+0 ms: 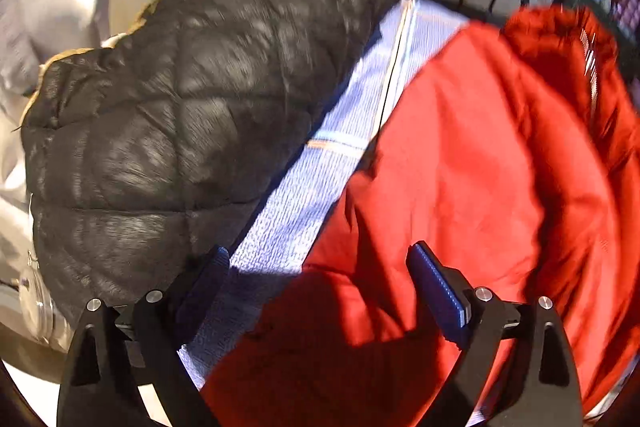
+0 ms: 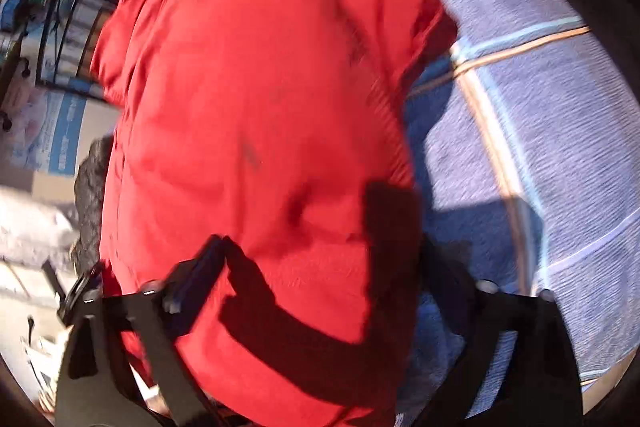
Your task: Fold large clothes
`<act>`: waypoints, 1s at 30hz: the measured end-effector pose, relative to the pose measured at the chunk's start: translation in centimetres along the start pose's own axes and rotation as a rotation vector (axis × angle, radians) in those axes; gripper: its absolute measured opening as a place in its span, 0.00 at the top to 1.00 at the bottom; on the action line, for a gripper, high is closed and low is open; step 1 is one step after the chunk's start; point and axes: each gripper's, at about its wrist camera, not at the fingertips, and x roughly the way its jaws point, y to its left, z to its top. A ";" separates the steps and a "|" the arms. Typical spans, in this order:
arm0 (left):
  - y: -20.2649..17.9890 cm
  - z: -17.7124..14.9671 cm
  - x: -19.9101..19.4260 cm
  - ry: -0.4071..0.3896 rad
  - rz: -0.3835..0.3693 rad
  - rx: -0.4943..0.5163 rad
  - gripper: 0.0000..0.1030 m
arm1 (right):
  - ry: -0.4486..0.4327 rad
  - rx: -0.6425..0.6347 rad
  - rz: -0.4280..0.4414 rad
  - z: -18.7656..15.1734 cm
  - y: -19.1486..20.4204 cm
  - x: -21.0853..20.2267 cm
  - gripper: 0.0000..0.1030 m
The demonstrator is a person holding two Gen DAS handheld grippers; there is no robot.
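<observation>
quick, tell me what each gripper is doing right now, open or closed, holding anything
Left gripper: jaws open, holding nothing, above the red jacket.
Right gripper: jaws open around the red jacket, not clamped.

The red jacket (image 2: pixel 256 147) is motion-blurred and runs off the right wrist view's bottom edge, hiding most of the black quilted coat (image 2: pixel 90 195) at mid-left. Its lower right edge covers the right tool's (image 2: pixel 320 259) right fingertip.
</observation>
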 end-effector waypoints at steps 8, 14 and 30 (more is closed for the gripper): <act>-5.1 0.3 2.7 0.092 0.005 -0.005 0.79 | -0.084 -0.194 -0.055 1.7 5.3 -5.9 0.93; -2.3 5.9 -9.4 -0.211 -0.013 -0.169 0.93 | -0.323 -0.428 -0.277 7.4 8.3 -20.2 0.94; -0.1 26.6 -16.9 -0.426 0.181 -0.094 0.93 | -0.366 -0.407 -0.519 26.5 -0.5 -28.3 0.95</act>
